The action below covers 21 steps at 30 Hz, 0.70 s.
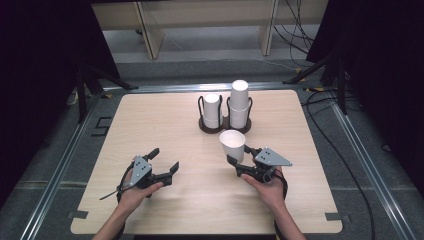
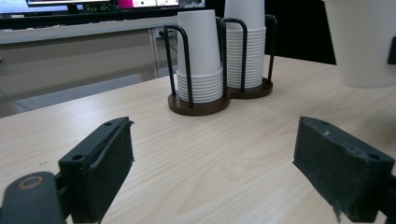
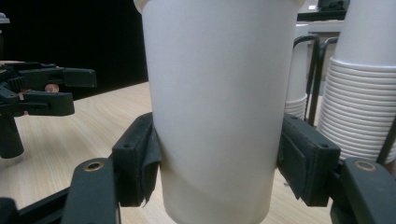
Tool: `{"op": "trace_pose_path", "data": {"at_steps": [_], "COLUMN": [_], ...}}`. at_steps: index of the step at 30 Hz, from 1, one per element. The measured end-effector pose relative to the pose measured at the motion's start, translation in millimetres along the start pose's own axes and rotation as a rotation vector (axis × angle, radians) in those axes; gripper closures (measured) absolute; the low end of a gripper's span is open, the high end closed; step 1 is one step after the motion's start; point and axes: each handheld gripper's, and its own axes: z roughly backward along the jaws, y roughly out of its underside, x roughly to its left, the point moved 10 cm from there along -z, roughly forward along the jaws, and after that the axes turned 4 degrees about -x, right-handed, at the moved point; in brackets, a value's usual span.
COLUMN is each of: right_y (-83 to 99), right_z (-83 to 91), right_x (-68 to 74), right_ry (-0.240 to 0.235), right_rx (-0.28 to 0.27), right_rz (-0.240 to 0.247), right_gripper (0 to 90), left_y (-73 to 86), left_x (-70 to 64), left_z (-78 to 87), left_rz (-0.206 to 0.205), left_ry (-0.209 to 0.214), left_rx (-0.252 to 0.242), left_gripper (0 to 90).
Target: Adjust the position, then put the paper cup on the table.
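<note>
Paper cup point(image 1: 233, 144) (plain, upright) clamped in right tongs point(image 1: 240, 161), left tongs point(image 1: 164, 161) wide open, holding nothing.

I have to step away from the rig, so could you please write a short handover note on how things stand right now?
Right gripper: shut on a single white paper cup, held upright, mouth up, near the table's middle, just in front of the cup holder.
Left gripper: open, holding nothing, low over the wooden table to the left.
Cup holder: two wire bays on a dark base, each with a stack of upside-down cups; the right stack stands taller than the left stack.
Done: one cup is out and in hand.
Left: it probably needs setting down on the table; the left gripper is free to help.
</note>
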Motion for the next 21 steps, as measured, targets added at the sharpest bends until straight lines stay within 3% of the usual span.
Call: {"op": "trace_pose_path", "data": {"at_steps": [7,10,11,12,13,14,15,16,19,21], "right_y": [0.5,-2.2,-2.7,-4.3,-4.3,-7.5,-6.5,-6.6,-3.7,-2.5], "right_z": [5.8,4.4,3.3,2.9,2.9,0.3,-0.1,-1.0,-5.1,-6.8], "right_x": [2.5,3.2,7.1,5.9,5.9,6.3,8.2,10.7,18.9,18.5], "right_ry": [-0.001,0.0,-0.018,-0.002,-0.002,-0.015,-0.009,-0.016,-0.045,-0.039], "right_rx": [-0.014,-0.025,-0.02,-0.022,-0.022,-0.035,-0.023,-0.026,-0.017,-0.012], "right_rz": [-0.02,0.005,-0.026,-0.01,-0.01,0.024,0.0,-0.009,-0.031,-0.019], "right_gripper": [35.3,35.3,35.3,35.3,35.3,35.3,35.2,35.2,35.1,35.1], "left_y": [1.7,2.4,3.2,1.3,1.3,1.0,-6.4,-10.3,-26.7,-29.3], "left_x": [3.5,3.4,2.8,2.3,2.3,2.3,-0.4,-3.2,-15.0,-18.7], "left_z": [1.5,1.4,2.9,1.8,1.8,4.3,4.6,6.5,3.4,2.2], "left_rz": [0.028,0.036,0.05,0.05,0.05,0.054,0.088,0.106,0.114,0.117], "left_ry": [-0.024,-0.016,-0.017,-0.01,-0.01,-0.016,0.008,0.014,0.059,0.073], "left_rx": [-0.01,-0.018,-0.008,-0.031,-0.031,-0.018,-0.045,-0.034,-0.063,-0.059], "left_gripper": [9.6,9.4,9.2,8.9,8.8,8.9,8.9,8.9,8.5,7.5]}}
